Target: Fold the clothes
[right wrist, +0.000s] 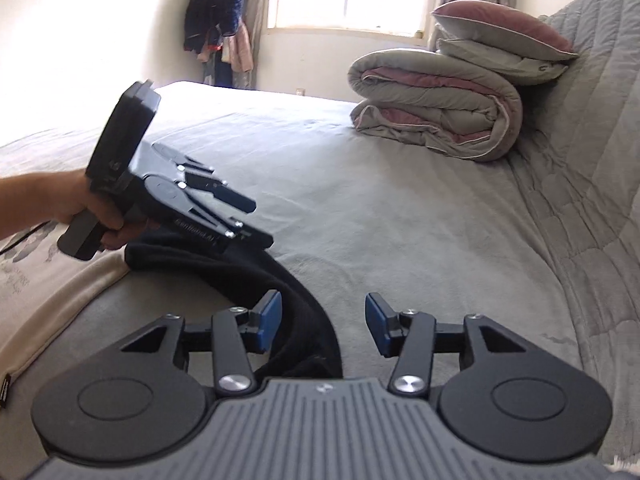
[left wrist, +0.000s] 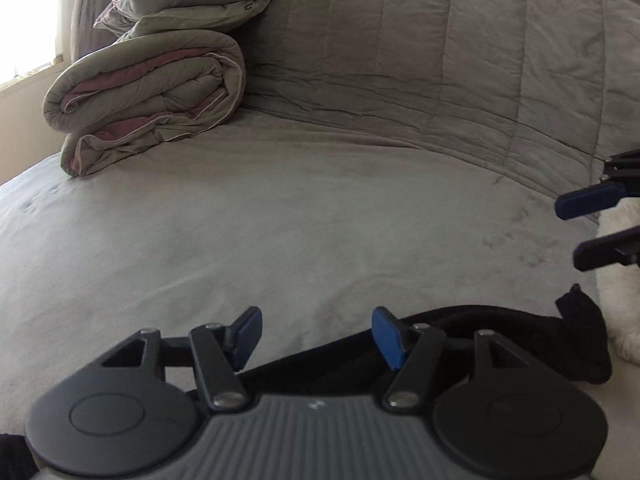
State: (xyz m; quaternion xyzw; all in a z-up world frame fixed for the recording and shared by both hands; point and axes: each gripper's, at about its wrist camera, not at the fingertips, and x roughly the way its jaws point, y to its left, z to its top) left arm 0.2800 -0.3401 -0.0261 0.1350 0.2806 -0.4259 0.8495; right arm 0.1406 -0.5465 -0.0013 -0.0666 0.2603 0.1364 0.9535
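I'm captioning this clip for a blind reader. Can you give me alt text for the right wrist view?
The open right gripper hovers over a black garment on a grey bed. To its left a hand holds the left gripper above the garment; a folded duvet and pillows lie behind.

black grippers (right wrist: 322, 322), blue-padded fingers (right wrist: 269, 322)

1. A black knitted garment (right wrist: 248, 276) lay bunched on the grey bed (right wrist: 400, 220), folded into a long curved strip.
2. One end (left wrist: 580, 344) rested beside a white fluffy fabric (left wrist: 620, 280).
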